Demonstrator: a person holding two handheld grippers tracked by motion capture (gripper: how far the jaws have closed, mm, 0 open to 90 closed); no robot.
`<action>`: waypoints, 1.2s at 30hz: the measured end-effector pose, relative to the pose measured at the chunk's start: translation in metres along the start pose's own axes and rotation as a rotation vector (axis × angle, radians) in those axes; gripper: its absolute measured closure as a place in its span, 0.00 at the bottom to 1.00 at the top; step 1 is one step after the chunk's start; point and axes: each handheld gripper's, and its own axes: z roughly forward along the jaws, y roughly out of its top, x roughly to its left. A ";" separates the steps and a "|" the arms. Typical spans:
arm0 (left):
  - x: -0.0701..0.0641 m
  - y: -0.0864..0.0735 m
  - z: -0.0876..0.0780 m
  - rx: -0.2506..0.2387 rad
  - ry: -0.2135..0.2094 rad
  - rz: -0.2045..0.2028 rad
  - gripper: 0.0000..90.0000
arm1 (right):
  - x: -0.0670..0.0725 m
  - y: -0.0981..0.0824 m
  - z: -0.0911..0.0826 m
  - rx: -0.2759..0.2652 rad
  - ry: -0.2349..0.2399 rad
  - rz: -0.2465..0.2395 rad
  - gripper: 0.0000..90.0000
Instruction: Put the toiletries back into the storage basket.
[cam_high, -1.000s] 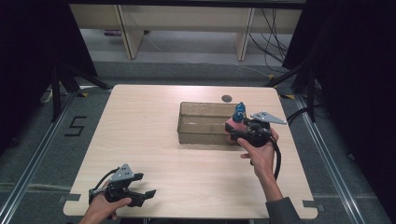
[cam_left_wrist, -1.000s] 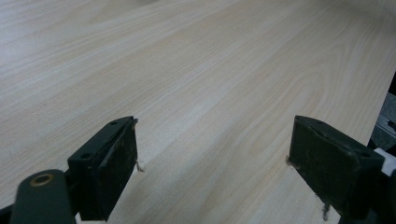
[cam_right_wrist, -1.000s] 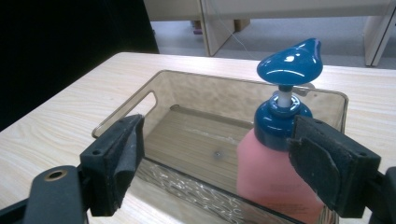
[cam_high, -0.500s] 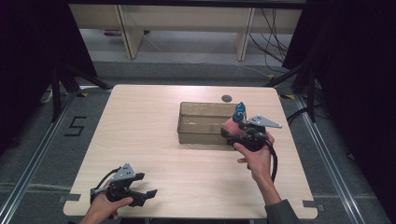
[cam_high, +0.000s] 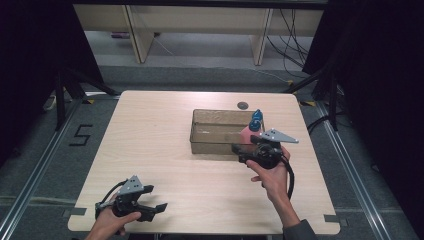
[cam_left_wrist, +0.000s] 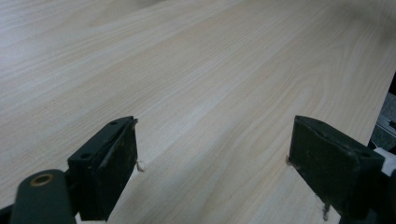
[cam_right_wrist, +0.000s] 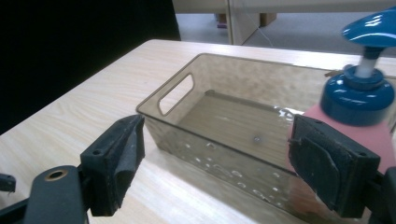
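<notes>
A pale wooden bench (cam_high: 165, 130) carries a clear brownish plastic bin (cam_high: 217, 132) with cut-out handle slots, standing right of centre. A pink pump bottle (cam_right_wrist: 369, 126) with a blue cap and blue pump head stands upright at the bin's near right corner; whether it sits inside the bin or just outside its wall is hard to tell. The right gripper (cam_high: 245, 150), held in the person's right hand, is beside the bottle at the bin's near wall. Seen in the right gripper view, its two black jaws are spread wide and hold nothing: one jaw is next to the bottle's pink body, the other hangs over bare bench in front of the bin. The left gripper (cam_high: 152, 207) rests low at the near left corner of the bench, well apart from the bin, its jaws also wide open and empty over bare wood. The likely risk here is that a sideways move of the right gripper would nudge the tall, narrow bottle and tip it, or that a jaw would catch the bin's thin wall and drag the bin across the bench
</notes>
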 end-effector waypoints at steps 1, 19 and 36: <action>0.001 0.000 -0.001 0.000 0.002 0.001 0.17 | 0.001 0.000 -0.001 0.009 0.004 -0.007 0.21; 0.001 0.000 -0.002 -0.035 0.011 -0.021 0.16 | 0.031 -0.021 0.002 0.046 0.065 -0.021 0.21; 0.000 0.001 -0.004 -0.022 0.014 -0.017 0.16 | 0.044 -0.054 0.002 0.092 0.116 -0.022 0.21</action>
